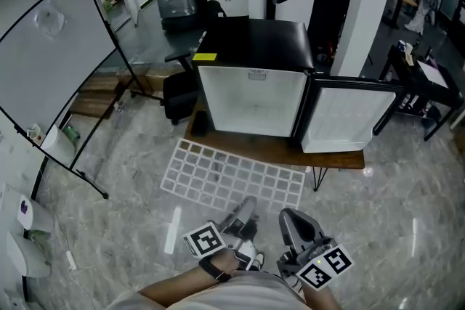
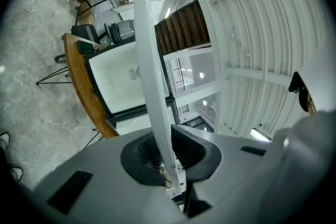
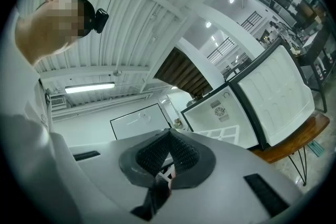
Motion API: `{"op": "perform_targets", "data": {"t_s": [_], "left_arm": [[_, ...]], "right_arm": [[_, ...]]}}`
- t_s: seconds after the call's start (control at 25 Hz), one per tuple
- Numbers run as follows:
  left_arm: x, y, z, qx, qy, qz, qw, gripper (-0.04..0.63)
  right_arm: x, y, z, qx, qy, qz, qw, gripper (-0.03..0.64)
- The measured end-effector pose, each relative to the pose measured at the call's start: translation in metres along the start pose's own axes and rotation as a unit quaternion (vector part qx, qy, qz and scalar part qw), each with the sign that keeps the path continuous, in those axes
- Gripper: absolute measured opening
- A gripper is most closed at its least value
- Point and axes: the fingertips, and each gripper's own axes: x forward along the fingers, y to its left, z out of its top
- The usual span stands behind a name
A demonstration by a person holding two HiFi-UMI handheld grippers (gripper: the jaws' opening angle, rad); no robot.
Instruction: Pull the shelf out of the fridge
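Stretching left-right, shelf [image 1: 232,176] sits pinched in left tongs [image 1: 245,214].

Whiteboard [image 1: 51,47] left; wooden table [image 1: 341,160]; possibly chair [image 1: 178,94].

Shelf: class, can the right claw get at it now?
Probably yes: the shelf is out in the open, gripped by the left claw, and the shut right claw is alongside, nothing between.

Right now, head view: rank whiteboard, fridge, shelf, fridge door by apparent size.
1. whiteboard
2. fridge
3. shelf and fridge door: these look about alike. The shelf is nearer the camera, so I won't rank one over the other.
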Motion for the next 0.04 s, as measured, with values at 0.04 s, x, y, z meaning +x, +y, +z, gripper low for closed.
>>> {"op": "perform_targets", "data": {"t_s": [0.04], "left_arm": [[-0.0005, 0.0000, -0.0005, -0.001, 0.000, 0.000, 1.0000, 0.026]], "right_arm": [[-0.0004, 0.0003, -0.0001, 0.000, 0.000, 0.000, 1.000, 0.017]]}}
